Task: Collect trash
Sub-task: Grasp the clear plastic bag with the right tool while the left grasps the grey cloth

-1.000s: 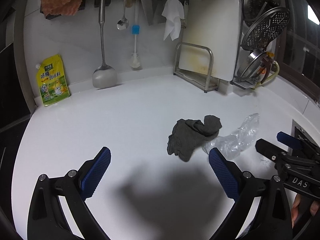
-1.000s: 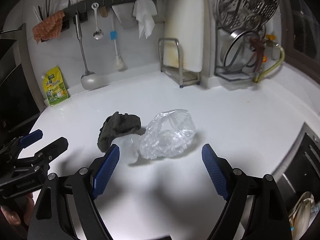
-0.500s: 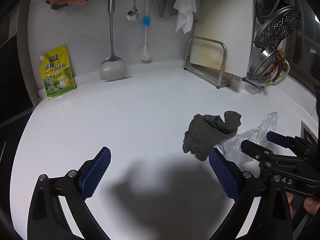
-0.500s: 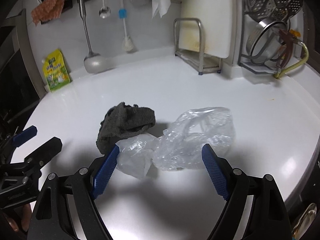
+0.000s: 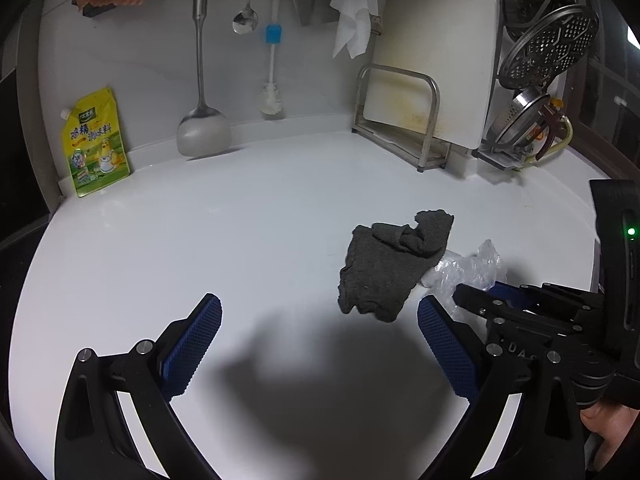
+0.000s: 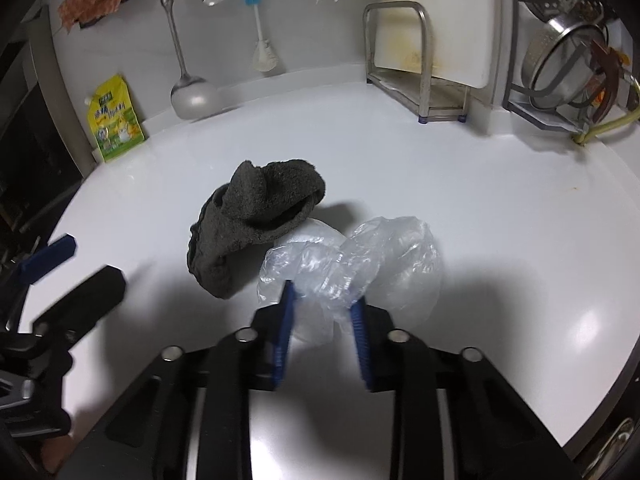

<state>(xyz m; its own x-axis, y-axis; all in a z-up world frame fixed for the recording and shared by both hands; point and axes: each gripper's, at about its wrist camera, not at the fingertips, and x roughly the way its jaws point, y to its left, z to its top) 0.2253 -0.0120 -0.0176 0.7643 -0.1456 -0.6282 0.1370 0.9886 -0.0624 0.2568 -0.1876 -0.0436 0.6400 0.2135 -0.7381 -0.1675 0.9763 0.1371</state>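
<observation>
- Plastic bag (image 6: 360, 264) lies crumpled on the counter (image 6: 500, 208), touching the grey cloth (image 6: 256, 216) at its ten o'clock.
- Your right gripper (image 6: 322, 300) has just been closing; its pads pinch the bag's near edge.
- Lift slowly, leaving the cloth behind.
- Keep your left gripper (image 5: 316, 316), spread wide, clear.

Your right gripper (image 6: 323, 300) points steeply down at the counter, blue pads close together. Its jaws have just been closing, and crumpled clear film sits pinched between the pads (image 6: 286, 312). Your left gripper (image 5: 318, 338) stands wide apart, nothing between its blue pads (image 5: 192, 344), tilted down and hovering clear of the surface. In the left wrist view the right gripper shows at the right edge, with your hand (image 5: 602, 426) wrapped on its handle low in the corner. In the right wrist view the left gripper's fingers show blurred at the left edge.
</observation>
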